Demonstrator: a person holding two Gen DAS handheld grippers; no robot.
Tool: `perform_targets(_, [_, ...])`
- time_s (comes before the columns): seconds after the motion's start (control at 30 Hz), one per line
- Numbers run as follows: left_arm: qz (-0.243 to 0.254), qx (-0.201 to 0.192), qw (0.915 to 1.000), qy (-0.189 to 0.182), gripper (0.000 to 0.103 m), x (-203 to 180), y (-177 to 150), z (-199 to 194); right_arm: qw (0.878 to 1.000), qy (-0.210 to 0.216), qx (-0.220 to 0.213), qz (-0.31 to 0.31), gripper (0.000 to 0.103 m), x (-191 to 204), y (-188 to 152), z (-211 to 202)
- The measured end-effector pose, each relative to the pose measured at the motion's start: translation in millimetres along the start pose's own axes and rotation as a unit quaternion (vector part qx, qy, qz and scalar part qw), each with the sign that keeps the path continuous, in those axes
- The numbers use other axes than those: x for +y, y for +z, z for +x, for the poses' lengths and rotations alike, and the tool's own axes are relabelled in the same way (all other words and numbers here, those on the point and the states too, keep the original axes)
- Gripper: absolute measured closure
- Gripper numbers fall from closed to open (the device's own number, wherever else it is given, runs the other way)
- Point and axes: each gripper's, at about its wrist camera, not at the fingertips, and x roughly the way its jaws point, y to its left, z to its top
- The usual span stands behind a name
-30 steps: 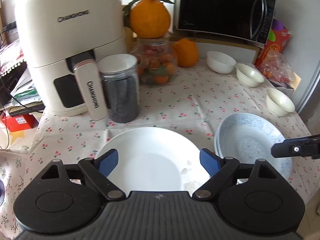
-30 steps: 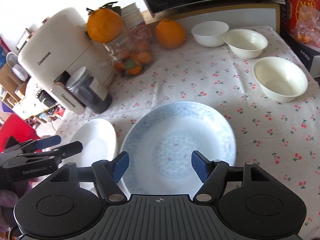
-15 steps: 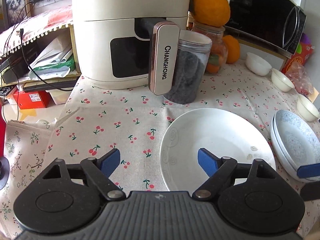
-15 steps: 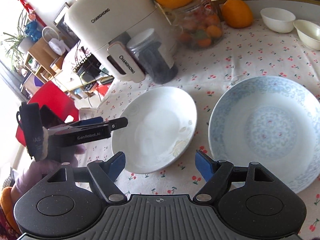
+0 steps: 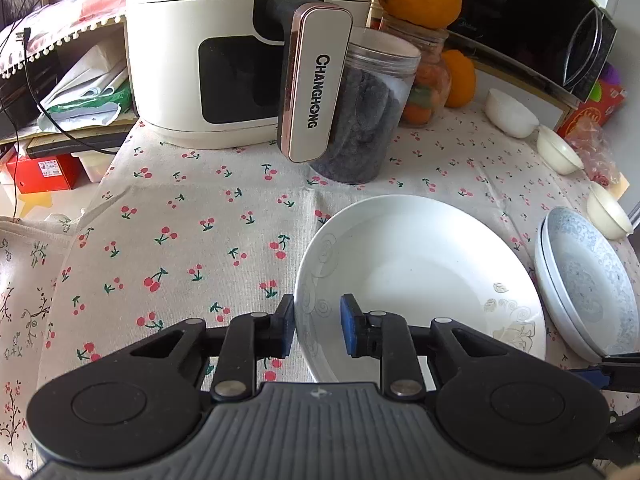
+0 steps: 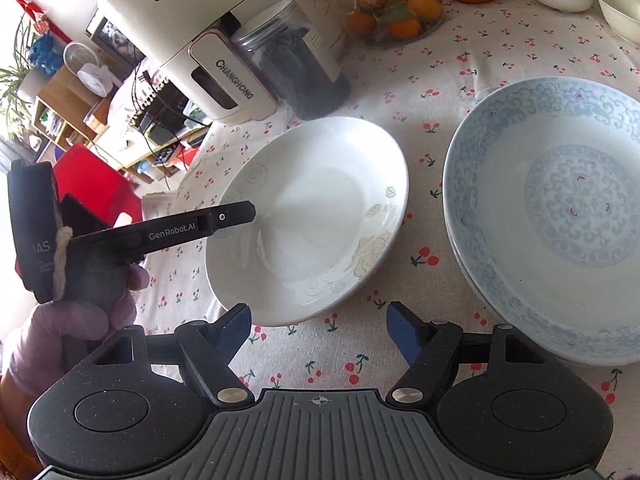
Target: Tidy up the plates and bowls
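A white plate [image 5: 420, 280] lies on the cherry-print tablecloth; it also shows in the right wrist view [image 6: 308, 216]. My left gripper [image 5: 316, 330] is nearly closed around the plate's near-left rim, one pad outside and one inside. In the right wrist view the left gripper [image 6: 224, 218] reaches over that rim. A stack of blue-patterned plates [image 5: 588, 284] sits to the right, also seen in the right wrist view [image 6: 560, 212]. My right gripper [image 6: 318, 326] is open and empty, hovering near the table's front edge between the plates. Small white bowls [image 5: 512, 114] [image 5: 560, 154] [image 5: 608, 210] line the far right.
A white air fryer [image 5: 248, 48] and a dark-filled jar [image 5: 368, 112] stand behind the white plate. A fruit jar [image 5: 428, 80] with oranges and a microwave [image 5: 532, 20] are at the back. The table's left edge drops to a cluttered shelf [image 5: 60, 92].
My left gripper has moved onto the white plate's left rim and its fingers have closed in from wide open. The right gripper has shifted left, still open.
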Motion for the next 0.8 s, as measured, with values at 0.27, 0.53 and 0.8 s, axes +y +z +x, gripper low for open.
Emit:
perform_targets(0.27, [-0.018,0.0,0.9998,-0.003,0.09,6.1,1.0,0.0,0.999,-0.017,-0.029,0.001,0.059,2.0,1.5,8.0])
perform_targets(0.53, [-0.033,-0.002,0.9994,-0.013,0.093,11.4,1.2,-8.2,0.998,-0.035,-0.05,0.01,0.078,-2.1,6.9,2.8])
perform_targets(0.8, [-0.052,-0.026,0.9979,-0.028,0.094,8.7,4.8,-25.2,0.996,-0.011,-0.081,0.026,0.078,-5.0,21.4,-21.9])
